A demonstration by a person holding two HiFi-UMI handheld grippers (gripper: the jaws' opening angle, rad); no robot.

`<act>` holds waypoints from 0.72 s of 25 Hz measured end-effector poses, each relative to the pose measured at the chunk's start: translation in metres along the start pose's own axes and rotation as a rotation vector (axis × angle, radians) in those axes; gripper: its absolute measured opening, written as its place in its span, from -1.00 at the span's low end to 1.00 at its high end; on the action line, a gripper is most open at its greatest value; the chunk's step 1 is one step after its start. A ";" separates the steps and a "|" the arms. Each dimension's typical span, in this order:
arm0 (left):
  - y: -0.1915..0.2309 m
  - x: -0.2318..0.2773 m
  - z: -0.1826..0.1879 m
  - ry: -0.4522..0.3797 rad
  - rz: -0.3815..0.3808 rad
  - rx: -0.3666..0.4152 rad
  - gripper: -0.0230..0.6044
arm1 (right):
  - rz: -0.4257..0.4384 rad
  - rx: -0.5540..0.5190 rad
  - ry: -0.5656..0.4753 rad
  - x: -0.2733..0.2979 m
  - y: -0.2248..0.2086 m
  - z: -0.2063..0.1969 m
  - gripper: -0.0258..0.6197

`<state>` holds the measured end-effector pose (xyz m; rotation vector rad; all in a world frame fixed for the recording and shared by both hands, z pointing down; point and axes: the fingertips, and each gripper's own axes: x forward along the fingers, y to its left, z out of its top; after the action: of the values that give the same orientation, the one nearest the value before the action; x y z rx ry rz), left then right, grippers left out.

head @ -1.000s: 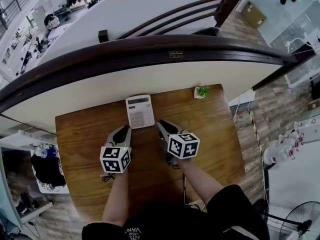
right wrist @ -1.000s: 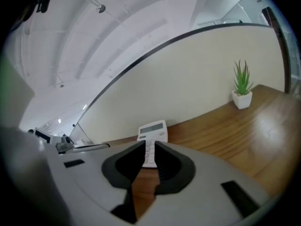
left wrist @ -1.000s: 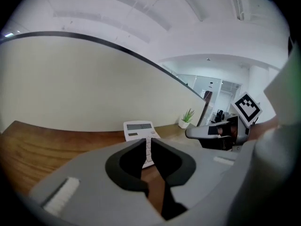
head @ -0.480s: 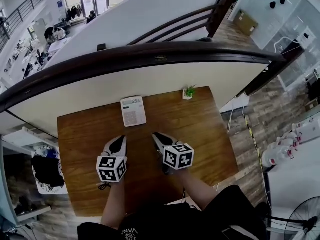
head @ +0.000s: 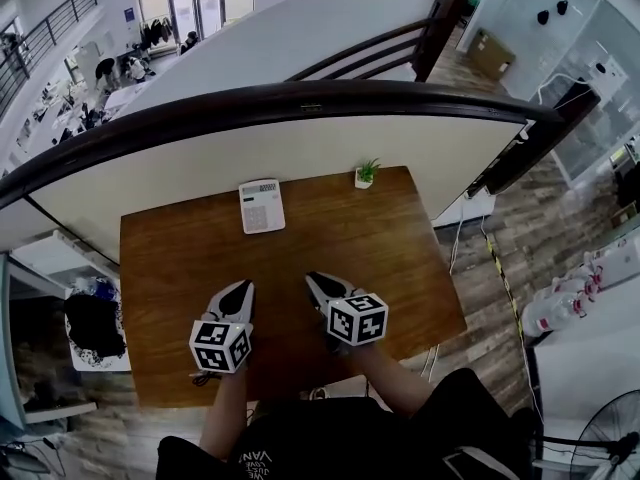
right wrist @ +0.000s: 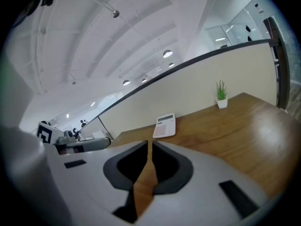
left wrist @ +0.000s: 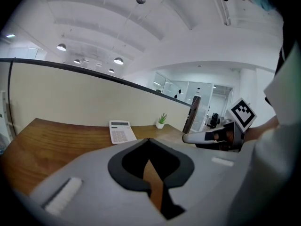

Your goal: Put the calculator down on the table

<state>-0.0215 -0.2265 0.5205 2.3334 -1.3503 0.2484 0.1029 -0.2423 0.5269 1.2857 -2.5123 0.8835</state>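
Where the brown wooden table [head: 390, 258] is nearest, the left gripper [head: 242, 287] and right gripper [head: 313, 279] are held above it, jaws pressed together on nothing. Farther off, the flat white calculator [head: 262, 206] is laid by the back edge, well apart from both. A small green plant [head: 366, 173] is set beside the cream wall [head: 300, 148]. The keys cannot be read.

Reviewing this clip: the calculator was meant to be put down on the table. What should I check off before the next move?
1. Calculator lies flat on the table, near its far edge: ok.
2. Left gripper shut, nothing between its jaws: ok.
3. Right gripper shut, nothing between its jaws: ok.
4. Both grippers apart from the calculator, over the near side of the table: ok.
5. Potted plant upright, apart from the calculator: ok.
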 end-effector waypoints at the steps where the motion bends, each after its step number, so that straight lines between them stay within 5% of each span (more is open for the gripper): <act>1: -0.005 -0.005 -0.003 -0.001 0.001 -0.003 -0.89 | -0.001 -0.002 -0.001 -0.007 0.002 -0.003 -0.79; 18: -0.092 -0.075 -0.059 0.015 -0.035 0.004 -0.89 | -0.002 -0.044 0.000 -0.109 0.025 -0.060 -0.81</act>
<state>0.0231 -0.1015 0.5204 2.3523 -1.3018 0.2574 0.1436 -0.1225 0.5202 1.2748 -2.5156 0.8229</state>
